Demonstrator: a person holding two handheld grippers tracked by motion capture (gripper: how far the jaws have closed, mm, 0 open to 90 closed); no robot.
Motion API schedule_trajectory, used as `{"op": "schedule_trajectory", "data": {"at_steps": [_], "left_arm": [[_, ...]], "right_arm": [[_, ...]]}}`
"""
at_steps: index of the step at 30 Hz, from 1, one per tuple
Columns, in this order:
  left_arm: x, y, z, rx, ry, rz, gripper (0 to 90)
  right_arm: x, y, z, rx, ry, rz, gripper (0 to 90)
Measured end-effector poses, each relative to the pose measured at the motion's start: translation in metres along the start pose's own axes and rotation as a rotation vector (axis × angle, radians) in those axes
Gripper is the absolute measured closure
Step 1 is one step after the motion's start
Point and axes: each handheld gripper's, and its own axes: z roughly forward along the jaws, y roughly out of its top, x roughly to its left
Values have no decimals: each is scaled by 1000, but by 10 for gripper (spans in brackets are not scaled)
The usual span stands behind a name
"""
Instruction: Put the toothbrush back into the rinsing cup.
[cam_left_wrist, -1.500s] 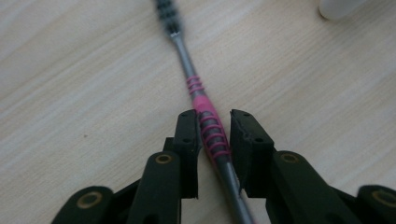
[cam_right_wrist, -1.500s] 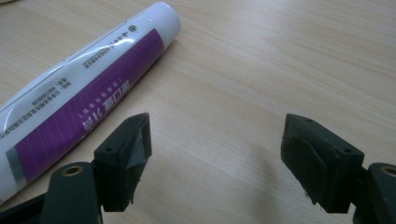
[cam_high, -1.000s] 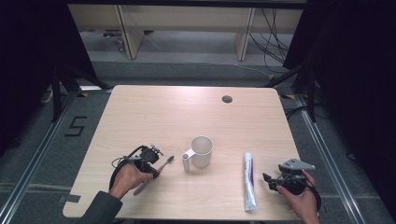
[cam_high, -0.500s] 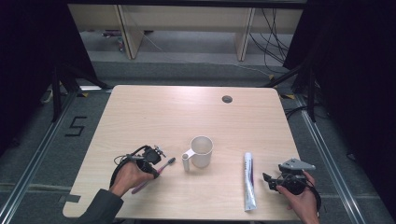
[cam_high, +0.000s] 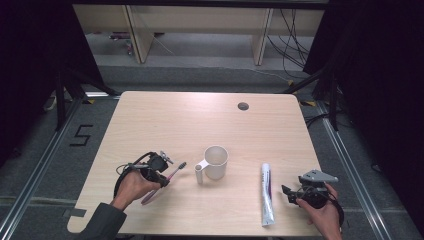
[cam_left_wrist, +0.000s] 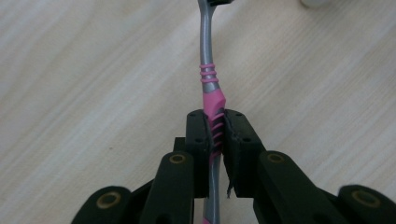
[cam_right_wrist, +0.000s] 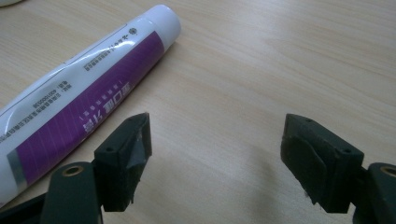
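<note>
Little has been moved since the earlier frames: the left hand-held gripper (cam_high: 161, 167) has been shifted only slightly on the tabletop (cam_high: 165, 120), and the toothbrush (cam_high: 167, 178) has been kept between its jaws. Its jaws are seen nearly closed and clamped on the pink ribbed part of the toothbrush handle (cam_left_wrist: 215, 125), with both pads pressed against the handle from either side. From the left gripper view, the grey neck of the toothbrush is seen running straight ahead, away from the jaws, toward the top of that view, with the dark bristle head at the edge. In the high view, the toothbrush is seen lying at a slant near the tabletop's front left, its head pointed toward the white mug (cam_high: 214, 162), which is stood upright near the middle with its handle turned to the left front.

The right hand-held gripper (cam_high: 295, 192) is held at the front right of the tabletop and has been kept in place. Its jaws are spread wide and nothing is held between them. A toothpaste tube (cam_right_wrist: 88, 93), white with a purple label, is laid flat just beside the left jaw in the right gripper view, not touched by it. A small dark round hole (cam_high: 243, 106) is seen near the far edge of the tabletop.
</note>
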Motion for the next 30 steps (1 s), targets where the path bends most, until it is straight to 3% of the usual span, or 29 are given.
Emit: {"op": "schedule_trajectory", "data": {"at_steps": [5, 8, 9, 11, 14, 15, 19, 21, 22, 23, 25, 28, 30], "left_arm": [[5, -1, -13, -81, -15, -20, 805], [7, 0, -23, -153, -25, -34, 806], [8, 0, -28, -168, -35, -36, 806], [9, 0, -33, -228, -34, -52, 806], [9, -2, -47, -331, -40, -70, 806], [8, -3, -49, -376, -35, -76, 806], [-1, -5, -58, -516, -36, -82, 806], [-6, -4, -60, -589, -44, -112, 807], [-8, -4, -61, -606, -50, -104, 806], [-10, -4, -62, -633, -48, -112, 807], [-14, -4, -62, -680, -72, -124, 807], [-20, -2, -63, -735, -70, -132, 806], [-22, 1, -64, -758, -81, -131, 807]], "right_arm": [[1, 0, 0, 7, 4, 11, 256], [0, 0, 0, -5, -1, -1, 256], [-2, -1, 0, -15, -7, -24, 256], [-1, -1, 0, -2, 3, -5, 256], [-2, -1, 0, -14, -10, -18, 256], [-1, 0, -1, -8, -4, 1, 256], [-3, 0, 0, -20, -11, -38, 256], [-2, 0, 0, -16, -7, -20, 256], [-2, 0, 0, -16, 0, -15, 256], [-4, 0, 0, -23, -8, -41, 256], [-2, 0, -1, -11, 7, -5, 256], [-4, 0, 0, -19, 3, -27, 256], [-3, 0, 0, -14, 6, -16, 256]]}}
